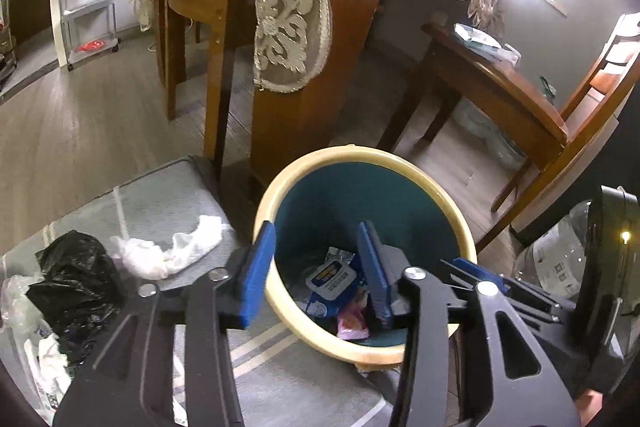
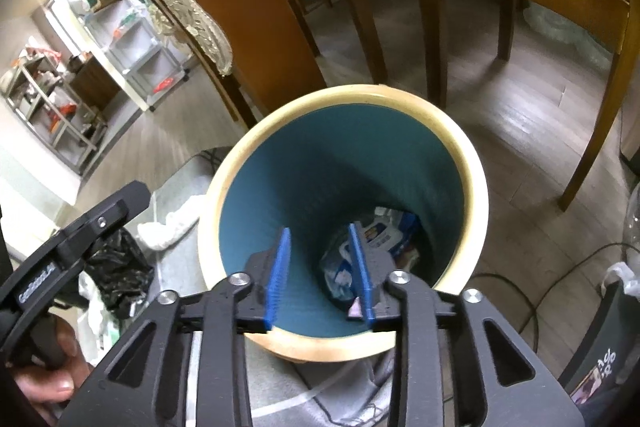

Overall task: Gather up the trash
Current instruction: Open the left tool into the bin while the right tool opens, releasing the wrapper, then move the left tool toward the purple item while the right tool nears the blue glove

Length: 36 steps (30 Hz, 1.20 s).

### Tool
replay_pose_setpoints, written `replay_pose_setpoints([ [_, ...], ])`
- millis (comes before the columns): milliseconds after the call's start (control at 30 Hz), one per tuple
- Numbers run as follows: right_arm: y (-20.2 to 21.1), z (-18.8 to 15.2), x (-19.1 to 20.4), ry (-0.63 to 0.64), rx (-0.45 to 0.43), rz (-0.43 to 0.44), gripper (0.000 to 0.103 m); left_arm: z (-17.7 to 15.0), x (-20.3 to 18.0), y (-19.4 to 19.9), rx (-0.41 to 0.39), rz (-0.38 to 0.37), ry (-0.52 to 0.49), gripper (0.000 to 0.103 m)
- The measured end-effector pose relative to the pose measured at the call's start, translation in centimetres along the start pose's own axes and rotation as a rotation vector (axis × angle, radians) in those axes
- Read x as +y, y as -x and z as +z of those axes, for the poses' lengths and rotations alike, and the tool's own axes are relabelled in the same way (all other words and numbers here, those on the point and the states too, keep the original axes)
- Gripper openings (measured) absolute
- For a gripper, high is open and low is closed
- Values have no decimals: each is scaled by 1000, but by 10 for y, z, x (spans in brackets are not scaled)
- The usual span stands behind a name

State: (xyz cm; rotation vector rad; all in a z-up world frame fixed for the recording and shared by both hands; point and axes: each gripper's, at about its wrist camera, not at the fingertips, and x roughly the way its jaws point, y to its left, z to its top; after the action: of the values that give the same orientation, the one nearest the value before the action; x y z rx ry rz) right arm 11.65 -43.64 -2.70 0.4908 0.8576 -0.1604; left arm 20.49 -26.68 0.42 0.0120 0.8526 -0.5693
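Both grippers hang over the trash bin [image 2: 472,179]. Left gripper [image 1: 316,271]: jaws spread, nothing between the pads. Right gripper [image 2: 322,277]: jaws spread, empty. Wrappers [image 1: 332,281] lie at the bin bottom. Black bag [image 1: 76,279] and white tissue [image 1: 168,251] lie at nine o'clock on the grey mat [image 1: 168,199].

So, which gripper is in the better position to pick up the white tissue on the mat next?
Probably left. The left gripper is open and empty at the bin rim, right beside the white tissue. The right gripper, also open, hangs over the bin's middle, so it would have to cross past the left one.
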Motion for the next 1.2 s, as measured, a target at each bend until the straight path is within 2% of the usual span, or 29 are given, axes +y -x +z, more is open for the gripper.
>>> replay_pose_setpoints([
  [33, 1, 0, 1, 6, -6, -1, 41, -1, 2, 3, -5, 2, 1, 51],
  [100, 6, 0, 5, 18, -20, 7, 50, -3, 6, 11, -17, 5, 9, 53],
  [333, 15, -3, 27, 95, -58, 18, 61, -19, 28, 41, -55, 38, 40, 61],
  [400, 18, -5, 36, 128, -74, 21, 67, -25, 38, 49, -59, 50, 54, 62],
  [900, 10, -32, 95, 334, -61, 88, 78, -94, 132, 121, -81, 195, 212, 63],
  [1200, 3, -58, 130, 451, -14, 136, 79, -140, 170, 153, -79, 279, 284, 63],
])
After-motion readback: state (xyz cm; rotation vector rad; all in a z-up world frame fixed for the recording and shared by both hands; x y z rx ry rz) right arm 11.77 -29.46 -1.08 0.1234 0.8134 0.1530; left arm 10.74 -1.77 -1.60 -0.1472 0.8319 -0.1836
